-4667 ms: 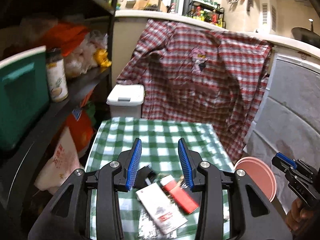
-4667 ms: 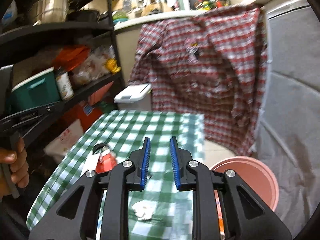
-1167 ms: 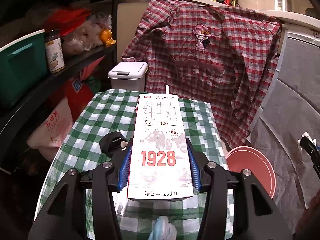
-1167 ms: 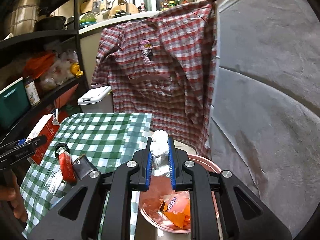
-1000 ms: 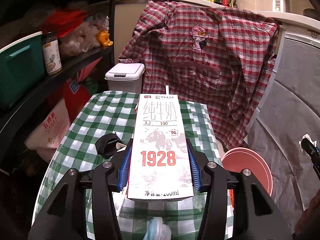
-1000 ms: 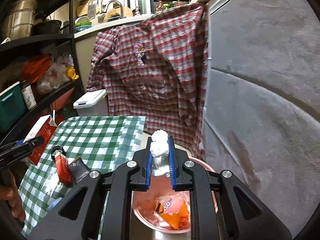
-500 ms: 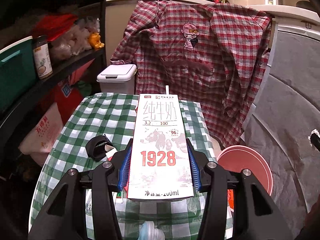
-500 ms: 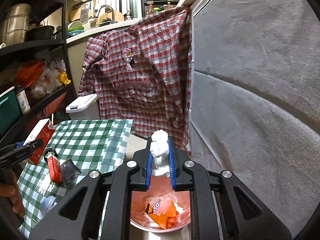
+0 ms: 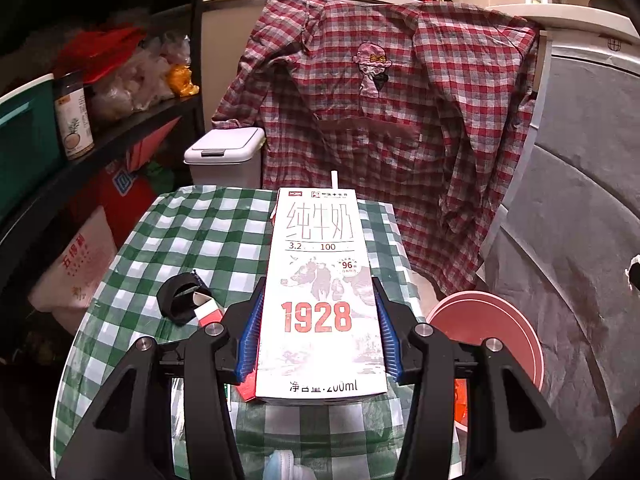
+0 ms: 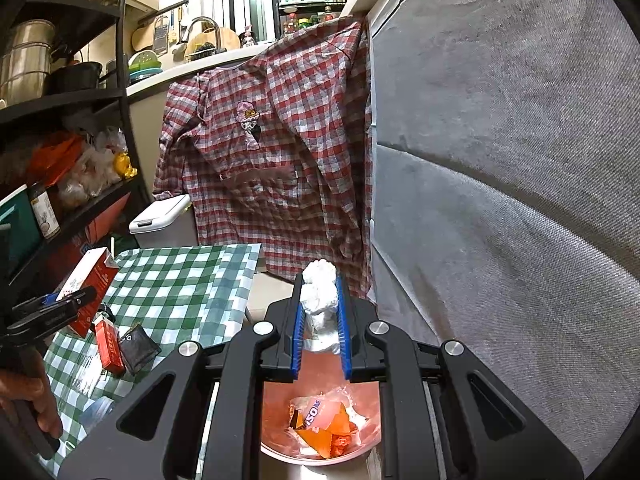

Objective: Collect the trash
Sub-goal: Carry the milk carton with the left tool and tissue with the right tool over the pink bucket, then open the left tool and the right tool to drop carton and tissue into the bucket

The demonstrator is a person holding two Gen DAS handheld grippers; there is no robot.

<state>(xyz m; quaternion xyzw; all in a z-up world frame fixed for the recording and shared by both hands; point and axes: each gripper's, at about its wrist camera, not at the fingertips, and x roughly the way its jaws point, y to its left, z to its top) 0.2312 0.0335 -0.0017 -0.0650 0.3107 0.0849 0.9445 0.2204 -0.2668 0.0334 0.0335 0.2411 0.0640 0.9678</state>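
My left gripper (image 9: 318, 292) is shut on a white and red milk carton (image 9: 320, 248) with a straw, and holds it upright above the green checked table (image 9: 192, 240). My right gripper (image 10: 319, 292) is shut on a crumpled white tissue (image 10: 319, 272) right above the pink bin (image 10: 366, 408), which holds orange wrappers (image 10: 324, 424). In the right wrist view the carton (image 10: 90, 276) and the left gripper (image 10: 60, 304) show at the left. A red pack (image 10: 108, 344), a dark pouch (image 10: 136, 346) and a black roll (image 9: 178, 298) lie on the table.
A white lidded bin (image 9: 224, 156) stands behind the table, and a plaid shirt (image 9: 380, 100) hangs over the counter. Dark shelves (image 9: 100, 140) with jars and bags run along the left. A grey padded wall (image 10: 500, 200) closes the right side. The pink bin (image 9: 488, 320) stands right of the table.
Since the earliest frames the left gripper has taken the carton and the right gripper the tissue. Over the last second the right gripper drifted right, away from the table, over the bin.
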